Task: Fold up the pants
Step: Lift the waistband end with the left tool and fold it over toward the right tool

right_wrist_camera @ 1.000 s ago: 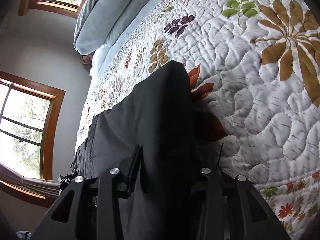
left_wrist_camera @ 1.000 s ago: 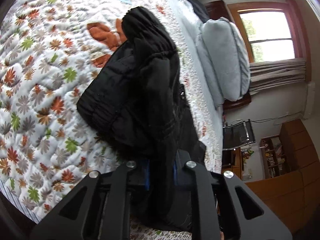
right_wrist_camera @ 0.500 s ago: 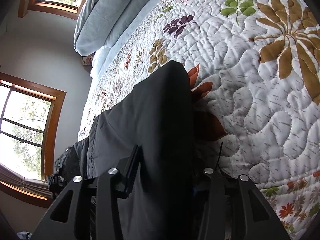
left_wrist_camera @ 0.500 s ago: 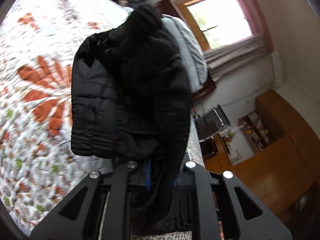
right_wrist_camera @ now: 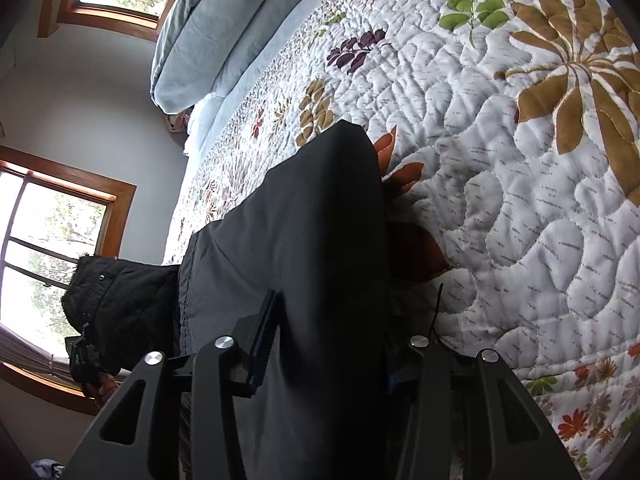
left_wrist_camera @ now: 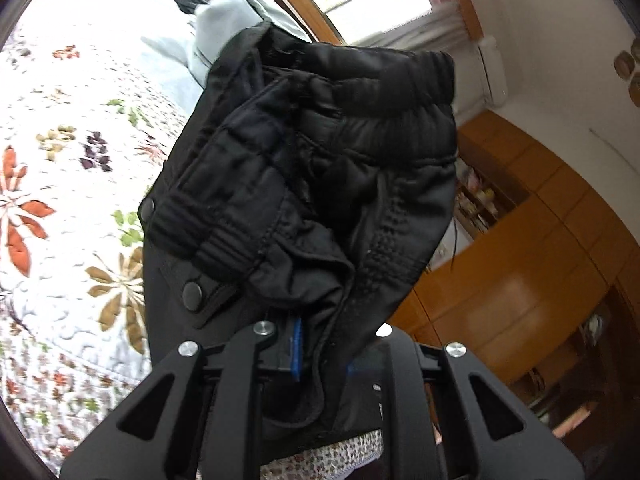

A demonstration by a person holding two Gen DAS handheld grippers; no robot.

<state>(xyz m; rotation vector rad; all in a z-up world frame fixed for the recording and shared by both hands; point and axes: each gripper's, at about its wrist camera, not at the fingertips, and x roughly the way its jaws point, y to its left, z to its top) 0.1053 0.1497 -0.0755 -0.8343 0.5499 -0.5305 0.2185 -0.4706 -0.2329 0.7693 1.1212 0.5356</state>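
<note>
The pants (left_wrist_camera: 320,184), black and padded, hang bunched from the left tongs (left_wrist_camera: 320,360), waistband end uppermost, its elastic ribbing and two snap buttons facing the camera; this end is in the air above the flowered quilt (left_wrist_camera: 60,160) of the bed. In the right wrist view the rest of the pants (right_wrist_camera: 320,240) runs as a smooth dark band forward from the right tongs (right_wrist_camera: 320,364) across the quilt (right_wrist_camera: 520,200), its far edge lying flat on the bed. So the garment's long axis stretches between the two tongs, the left holding the lifted waist end off to the left, where that bundle (right_wrist_camera: 120,308) shows against the window (right_wrist_camera: 52,240), the right standing over the lying part. The left tongs are clamped tight on the cloth. The right tongs stand partly apart with the fabric between them; their jaws have just been opening a little, and whether the pads press on the cloth I cannot tell. Against the earlier frames the left end has risen off the quilt and rolled, so that the cupboards (left_wrist_camera: 520,280) and window (left_wrist_camera: 360,0) now fill its background, while the right wrist view is nearly unchanged. The coming move likely carries the waist end over the lying part.
</note>
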